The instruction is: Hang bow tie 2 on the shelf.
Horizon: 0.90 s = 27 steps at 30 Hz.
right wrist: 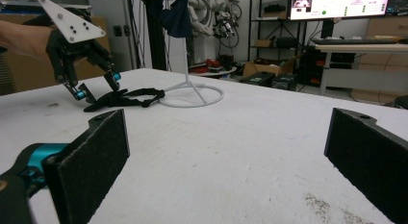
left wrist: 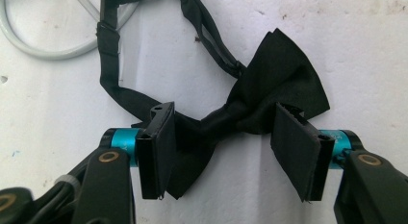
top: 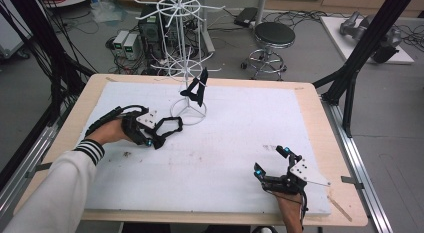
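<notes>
A black bow tie (left wrist: 274,80) lies flat on the white board, its strap (top: 172,124) looped toward the rack. My left gripper (left wrist: 226,152) stands open over it, one jaw on each side of the knot, the left pad (left wrist: 161,147) overlapping one wing. In the high view this left gripper (top: 152,136) sits left of centre. A second black bow tie (top: 197,90) hangs on the white wire rack (top: 186,53). My right gripper (top: 271,161) rests open at the front right with nothing between its pads (right wrist: 91,161).
The rack's ring base (right wrist: 192,95) stands on the white board (top: 240,123) just past the lying tie. A wooden table rim (top: 320,123) frames the board. Black frame posts (top: 367,38), a stool (top: 274,35) and cables stand beyond the table.
</notes>
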Tool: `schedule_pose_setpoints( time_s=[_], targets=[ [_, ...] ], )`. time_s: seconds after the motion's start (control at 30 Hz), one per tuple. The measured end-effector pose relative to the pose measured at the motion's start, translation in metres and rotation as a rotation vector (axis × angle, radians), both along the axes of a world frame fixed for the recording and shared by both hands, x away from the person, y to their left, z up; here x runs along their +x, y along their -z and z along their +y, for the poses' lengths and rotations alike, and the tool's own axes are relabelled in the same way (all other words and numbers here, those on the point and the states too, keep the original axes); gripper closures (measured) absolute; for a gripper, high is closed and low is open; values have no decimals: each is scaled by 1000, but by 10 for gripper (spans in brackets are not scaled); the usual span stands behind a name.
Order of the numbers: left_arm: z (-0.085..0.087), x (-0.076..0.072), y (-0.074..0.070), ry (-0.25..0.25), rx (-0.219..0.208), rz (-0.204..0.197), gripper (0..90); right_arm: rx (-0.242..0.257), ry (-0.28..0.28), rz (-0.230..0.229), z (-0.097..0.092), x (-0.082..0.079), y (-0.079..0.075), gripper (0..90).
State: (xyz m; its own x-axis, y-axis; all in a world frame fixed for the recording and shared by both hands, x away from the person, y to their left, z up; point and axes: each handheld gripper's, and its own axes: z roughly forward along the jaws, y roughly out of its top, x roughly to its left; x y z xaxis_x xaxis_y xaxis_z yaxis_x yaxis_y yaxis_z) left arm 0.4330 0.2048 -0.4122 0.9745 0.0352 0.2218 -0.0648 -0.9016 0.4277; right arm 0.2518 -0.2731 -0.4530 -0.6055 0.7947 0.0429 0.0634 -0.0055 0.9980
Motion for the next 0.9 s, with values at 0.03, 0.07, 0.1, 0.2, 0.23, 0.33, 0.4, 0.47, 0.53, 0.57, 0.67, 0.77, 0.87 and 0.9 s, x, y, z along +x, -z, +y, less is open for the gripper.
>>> schedule_pose_setpoints(
  time_s=[0.03, 0.07, 0.1, 0.2, 0.23, 0.33, 0.4, 0.47, 0.53, 0.57, 0.67, 0.77, 0.87, 0.9],
  targets=[
    [0, 0, 0, 9, 8, -8, 430, 0, 0, 0, 0, 0, 0, 10],
    [-1, 0, -1, 19, 13, -21, 429, 1, 1, 4, 0, 0, 0, 10],
    [-2, -1, -3, 29, 18, -28, 429, 0, 0, 0, 0, 0, 0, 10],
    [-5, -2, -5, 33, 3, -31, 425, 5, 0, 7, 0, 0, 0, 10],
    [-6, -1, -6, 39, 8, -29, 425, 6, -1, 8, 0, 0, 0, 10],
    [-8, -1, -6, 44, 14, -15, 425, 4, -2, 7, 0, 0, 0, 10],
    [-9, 1, -5, 46, 19, -11, 425, 5, -2, 7, 0, 0, 0, 10],
    [-9, 2, -6, 45, 24, 0, 426, 6, -2, 6, 0, 0, 0, 10],
    [-8, 3, -5, 35, 13, 10, 427, 6, -2, 6, 0, 0, 0, 10],
    [-8, 3, -4, 30, 12, 16, 428, 5, -3, 5, 0, 0, 0, 10],
    [-8, 4, -2, 22, 17, 21, 434, 9, -2, 8, 0, 0, 0, 10],
    [-10, 5, 1, 24, 30, 30, 458, 6, 0, 1, -1, 1, 0, 10],
    [-8, 7, 1, 17, 33, 58, 497, 7, 1, 1, -1, 0, 0, 10],
    [-8, 7, 1, 10, 23, 67, 512, 8, 0, 3, -1, 0, 0, 10]
  ],
)
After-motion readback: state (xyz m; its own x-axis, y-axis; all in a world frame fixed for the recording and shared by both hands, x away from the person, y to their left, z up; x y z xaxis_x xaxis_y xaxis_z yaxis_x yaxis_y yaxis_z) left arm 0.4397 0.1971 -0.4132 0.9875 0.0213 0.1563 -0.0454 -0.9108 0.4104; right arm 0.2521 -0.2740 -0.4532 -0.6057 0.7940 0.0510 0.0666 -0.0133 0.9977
